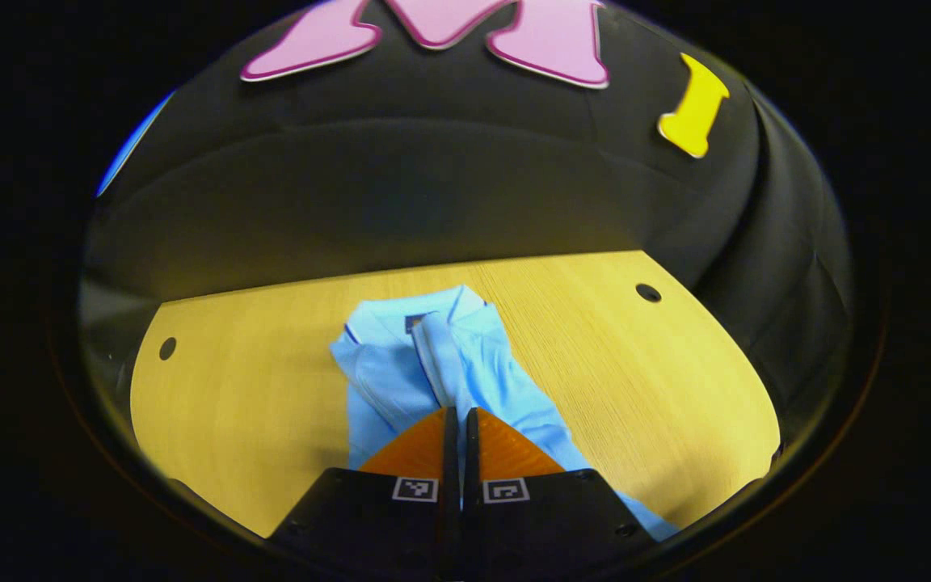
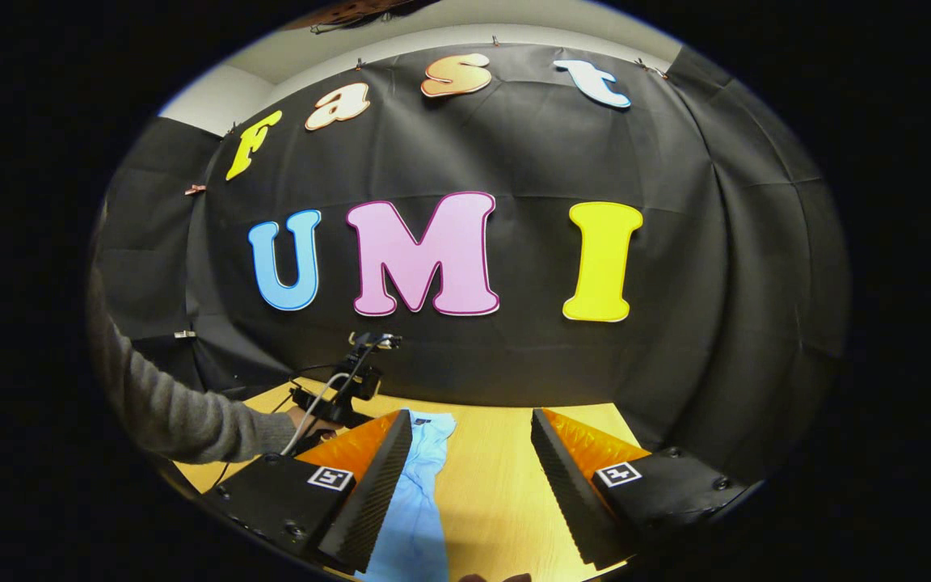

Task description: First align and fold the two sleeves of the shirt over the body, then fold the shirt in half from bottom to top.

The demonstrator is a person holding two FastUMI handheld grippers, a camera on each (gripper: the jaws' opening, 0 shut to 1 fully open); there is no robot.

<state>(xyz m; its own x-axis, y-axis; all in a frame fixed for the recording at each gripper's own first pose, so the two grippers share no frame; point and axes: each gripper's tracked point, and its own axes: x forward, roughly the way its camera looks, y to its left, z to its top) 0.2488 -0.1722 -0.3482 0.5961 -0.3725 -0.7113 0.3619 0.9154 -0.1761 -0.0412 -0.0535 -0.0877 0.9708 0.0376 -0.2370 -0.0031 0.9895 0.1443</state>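
Note:
A light blue shirt (image 1: 401, 372) lies crumpled on the wooden table (image 1: 255, 388), collar at the far end. A narrow strip of its fabric, a sleeve (image 1: 439, 364), runs from the collar toward me. My left gripper (image 1: 461, 414) is shut on the near end of that strip, over the shirt's body. In the right gripper view the shirt (image 2: 421, 493) lies below, close to the left finger. My right gripper (image 2: 469, 420) is open and holds nothing, raised above the table (image 2: 498, 485). The left gripper (image 2: 352, 380) shows farther off, held by a hand in a grey sleeve (image 2: 174, 412).
The table has a small round hole at the far right (image 1: 648, 293) and another at the left (image 1: 167, 348). Black cloth walls stand right behind the table's far edge. Bare wood lies on both sides of the shirt.

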